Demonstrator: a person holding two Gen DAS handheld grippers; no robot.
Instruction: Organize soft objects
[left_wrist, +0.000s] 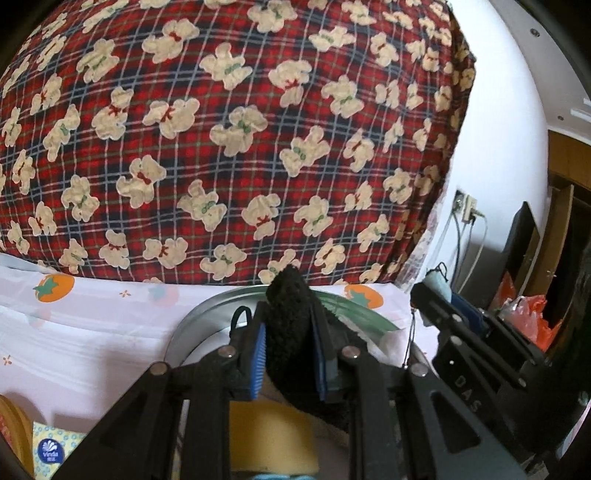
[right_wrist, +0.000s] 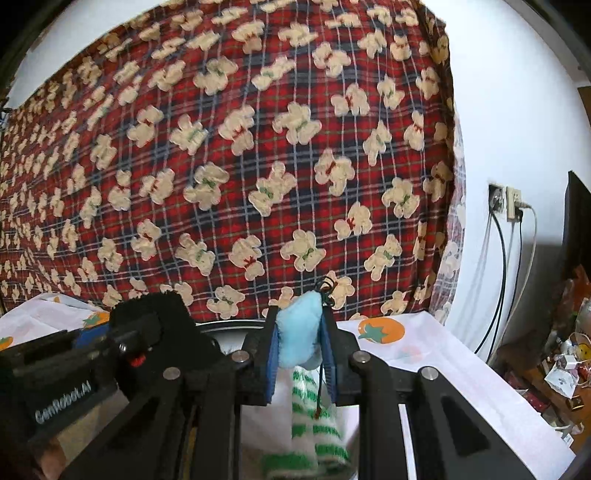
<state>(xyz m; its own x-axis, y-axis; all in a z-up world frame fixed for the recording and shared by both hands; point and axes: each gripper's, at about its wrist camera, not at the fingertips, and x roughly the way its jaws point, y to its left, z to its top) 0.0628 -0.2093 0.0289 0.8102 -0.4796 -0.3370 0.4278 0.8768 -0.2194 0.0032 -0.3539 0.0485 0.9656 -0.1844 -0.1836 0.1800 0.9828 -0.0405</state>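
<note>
Left gripper (left_wrist: 288, 354) clamped on a black fuzzy cloth (left_wrist: 290, 325), held above a round metal basin (left_wrist: 207, 314); right gripper (right_wrist: 301, 354) clamped on a pale blue plush item (right_wrist: 299, 332), a green-striped sock (right_wrist: 314, 435) below it; plaid bear blanket (right_wrist: 240, 166) behind both.

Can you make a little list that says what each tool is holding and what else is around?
left tool: shut on black fuzzy cloth
right tool: shut on blue plush
below right tool: green striped sock
below left tool: yellow sponge, metal bowl
surface: white sheet with orange fruit prints
behind: red plaid bear blanket
bottom left corner: tissue pack
</note>
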